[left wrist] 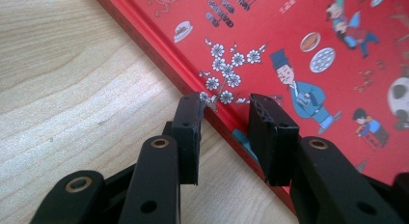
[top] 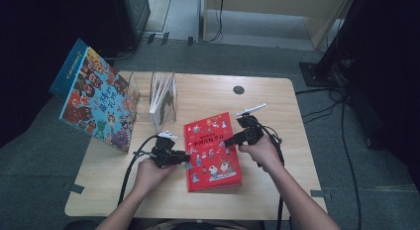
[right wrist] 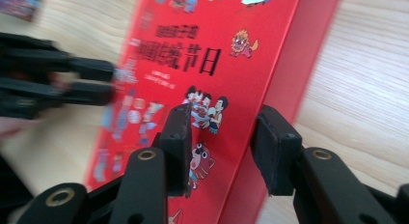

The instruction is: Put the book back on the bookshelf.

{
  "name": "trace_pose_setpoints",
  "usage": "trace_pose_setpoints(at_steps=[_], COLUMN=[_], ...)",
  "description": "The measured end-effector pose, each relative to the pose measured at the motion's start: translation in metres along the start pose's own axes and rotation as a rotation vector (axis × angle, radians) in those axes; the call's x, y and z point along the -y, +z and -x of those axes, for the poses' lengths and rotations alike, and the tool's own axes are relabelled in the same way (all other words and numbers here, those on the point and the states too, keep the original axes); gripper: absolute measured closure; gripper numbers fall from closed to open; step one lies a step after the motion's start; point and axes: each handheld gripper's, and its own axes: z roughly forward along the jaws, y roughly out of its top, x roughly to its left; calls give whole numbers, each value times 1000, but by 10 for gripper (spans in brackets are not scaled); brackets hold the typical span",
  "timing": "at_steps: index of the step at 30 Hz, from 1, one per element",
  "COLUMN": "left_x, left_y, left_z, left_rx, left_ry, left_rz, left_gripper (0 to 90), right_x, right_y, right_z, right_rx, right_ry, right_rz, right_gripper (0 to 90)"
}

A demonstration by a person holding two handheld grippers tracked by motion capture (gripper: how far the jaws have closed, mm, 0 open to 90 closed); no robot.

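A red picture book [top: 212, 150] lies flat on the wooden table [top: 277, 106], near its front. My left gripper [top: 187, 158] is level at the book's left edge. In the left gripper view the left gripper [left wrist: 225, 105] straddles that edge of the red book [left wrist: 299, 50] with a clear gap, open. My right gripper [top: 229, 140] hangs over the book's right side, and its view is blurred. There the right gripper [right wrist: 224, 118] stands open above the red book [right wrist: 217, 55], near the red side band. The left gripper [right wrist: 91, 81] shows blurred across the cover.
A large colourful book [top: 94, 98] leans upright at the table's left edge. A clear stand [top: 163, 98] with a thin book in it is at the back left. A dark round hole [top: 238, 89] marks the back of the table. Black cables [top: 131, 165] trail from both grippers.
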Motion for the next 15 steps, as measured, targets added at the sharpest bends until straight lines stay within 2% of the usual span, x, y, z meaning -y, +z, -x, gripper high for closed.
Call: trace_pose_setpoints(at_steps=[2,3,8,13,15], left_x=[0,0,0,1,1], left_y=[0,0,-1,-1,-2], left_z=[0,-1,-2,-3,-4], left_rx=[1,3,1,7,17], left_ry=[-2,-1,-1,-3,-11], left_rz=[3,3,6,8,15], left_gripper=[651,646,631,624,589], right_x=[-3,-5,-14,-22,-25], right_y=[-6,-7,-4,7,10], right_z=[-4,-8,-31,-48,-51], right_rx=[-74,-93,-93,-60,-56], right_ry=[-2,-5,-72,-142,-161], right_rz=[5,2,-22,-46,-48], right_gripper=[639,635,595,617,674])
